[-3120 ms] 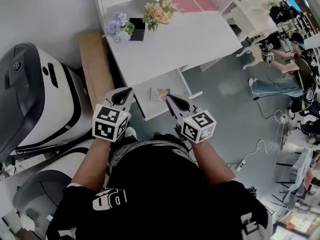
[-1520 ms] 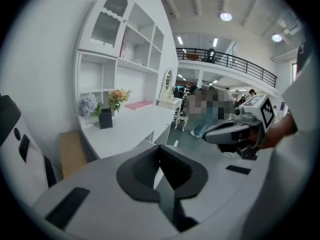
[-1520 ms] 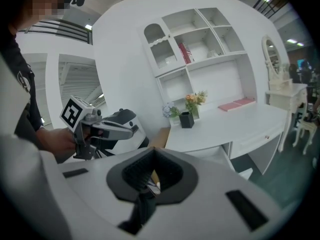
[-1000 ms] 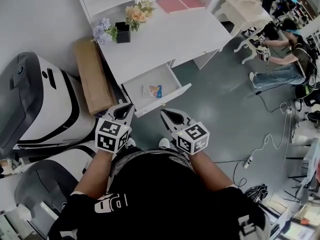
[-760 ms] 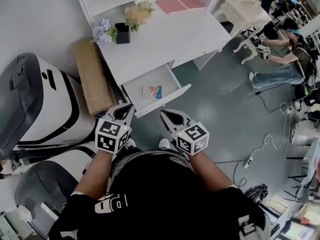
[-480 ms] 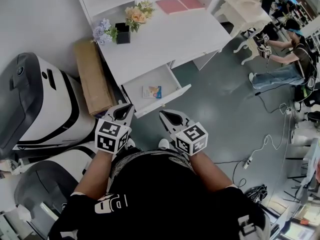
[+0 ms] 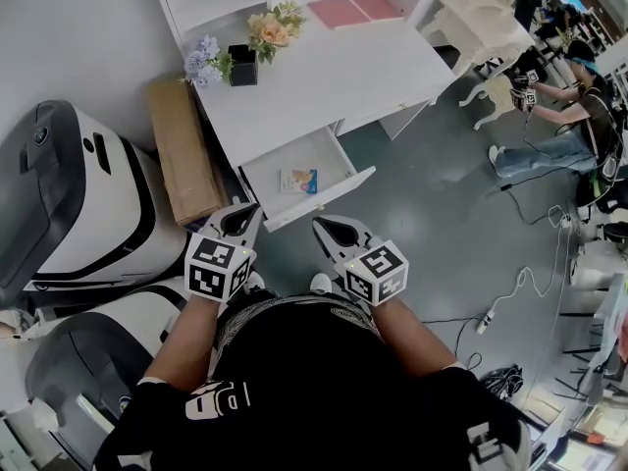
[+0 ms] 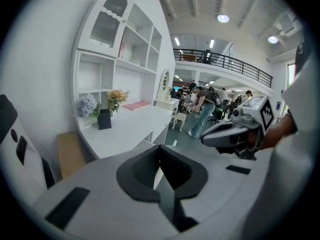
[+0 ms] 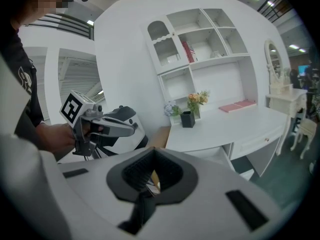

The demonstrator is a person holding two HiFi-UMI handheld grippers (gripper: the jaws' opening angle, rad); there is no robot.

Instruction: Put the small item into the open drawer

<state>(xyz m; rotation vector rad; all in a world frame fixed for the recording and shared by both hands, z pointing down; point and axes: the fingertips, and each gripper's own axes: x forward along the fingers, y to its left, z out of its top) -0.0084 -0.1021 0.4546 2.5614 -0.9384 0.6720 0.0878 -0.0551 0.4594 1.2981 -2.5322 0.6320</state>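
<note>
Small flat item (image 7: 299, 180), printed blue and orange, lies inside the open white drawer (image 7: 329, 192) pulled out from the white bench (image 7: 334, 72). Left gripper (image 7: 247, 210) and right gripper (image 7: 322, 228) hang side by side near the drawer front. Both sets of jaws are closed together, nothing held.
</note>
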